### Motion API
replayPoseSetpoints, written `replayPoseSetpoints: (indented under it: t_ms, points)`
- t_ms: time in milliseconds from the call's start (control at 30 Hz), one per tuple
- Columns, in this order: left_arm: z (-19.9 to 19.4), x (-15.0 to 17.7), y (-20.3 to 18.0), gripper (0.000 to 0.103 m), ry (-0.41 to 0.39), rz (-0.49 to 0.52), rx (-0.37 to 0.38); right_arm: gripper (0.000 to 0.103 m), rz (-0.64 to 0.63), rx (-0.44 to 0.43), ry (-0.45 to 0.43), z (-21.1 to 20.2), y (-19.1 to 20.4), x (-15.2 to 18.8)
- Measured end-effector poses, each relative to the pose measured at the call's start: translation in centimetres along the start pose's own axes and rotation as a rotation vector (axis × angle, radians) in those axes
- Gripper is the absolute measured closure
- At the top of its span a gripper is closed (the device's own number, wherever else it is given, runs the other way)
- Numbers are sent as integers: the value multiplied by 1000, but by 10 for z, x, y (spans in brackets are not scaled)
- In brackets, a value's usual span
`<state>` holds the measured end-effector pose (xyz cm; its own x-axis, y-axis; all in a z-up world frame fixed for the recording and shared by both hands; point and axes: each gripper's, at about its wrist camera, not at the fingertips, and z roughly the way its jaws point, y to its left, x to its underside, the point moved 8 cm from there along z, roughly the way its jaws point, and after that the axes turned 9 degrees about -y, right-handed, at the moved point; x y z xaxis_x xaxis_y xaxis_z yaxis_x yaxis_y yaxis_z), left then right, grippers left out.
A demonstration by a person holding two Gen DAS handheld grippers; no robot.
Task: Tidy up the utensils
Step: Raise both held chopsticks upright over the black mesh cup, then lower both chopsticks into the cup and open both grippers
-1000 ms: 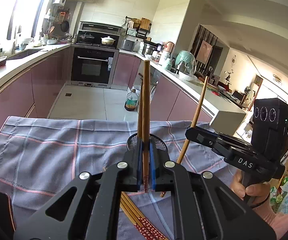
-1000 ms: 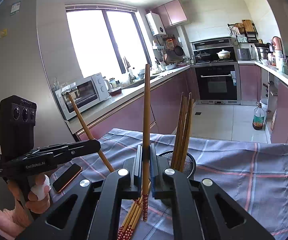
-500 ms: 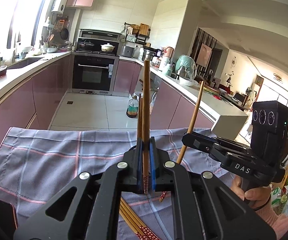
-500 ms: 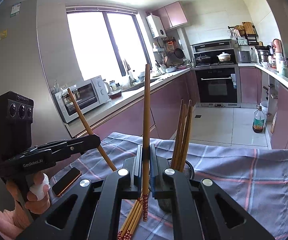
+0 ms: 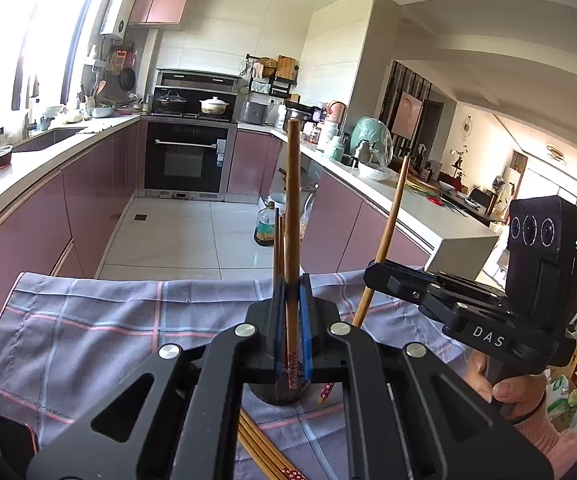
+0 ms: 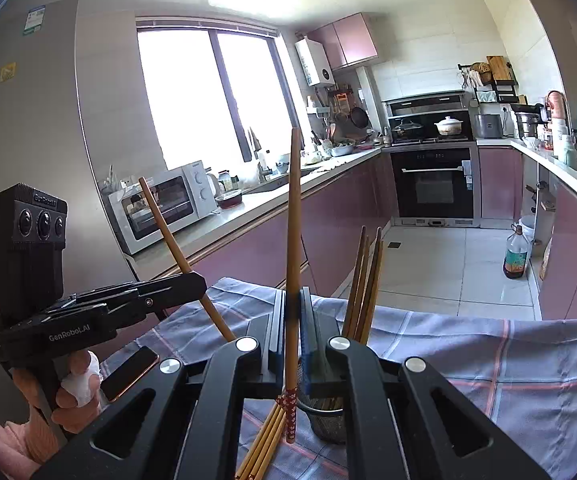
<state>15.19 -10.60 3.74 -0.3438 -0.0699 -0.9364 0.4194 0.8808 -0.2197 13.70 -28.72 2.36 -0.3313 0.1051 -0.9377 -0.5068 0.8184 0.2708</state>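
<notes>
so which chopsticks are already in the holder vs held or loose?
The four upright chopsticks standing in the mesh holder. The left gripper and right gripper each clamp a single chopstick; the rest lie flat on the cloth.

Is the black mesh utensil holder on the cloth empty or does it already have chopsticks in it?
Not empty. In the right wrist view several brown wooden chopsticks stand upright in the black mesh utensil holder; more loose chopsticks lie on the checked cloth.

Phone on checked cloth; bottle, perhaps oil, on floor.
</notes>
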Motion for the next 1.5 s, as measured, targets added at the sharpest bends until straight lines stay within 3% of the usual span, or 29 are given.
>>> replayPoseSetpoints:
  t_ms: [400,833,1500]
  points:
    - [12,-16,-3,96,-12,5,-8,97,-15,36,-36,8,-9,-19]
    - [34,-34,2,96,-40,9,-41,97,-3,96,-3,28,-22,-7]
    - [101,33,18,96,216,84,-65,96,41,133,172,62,-41,41]
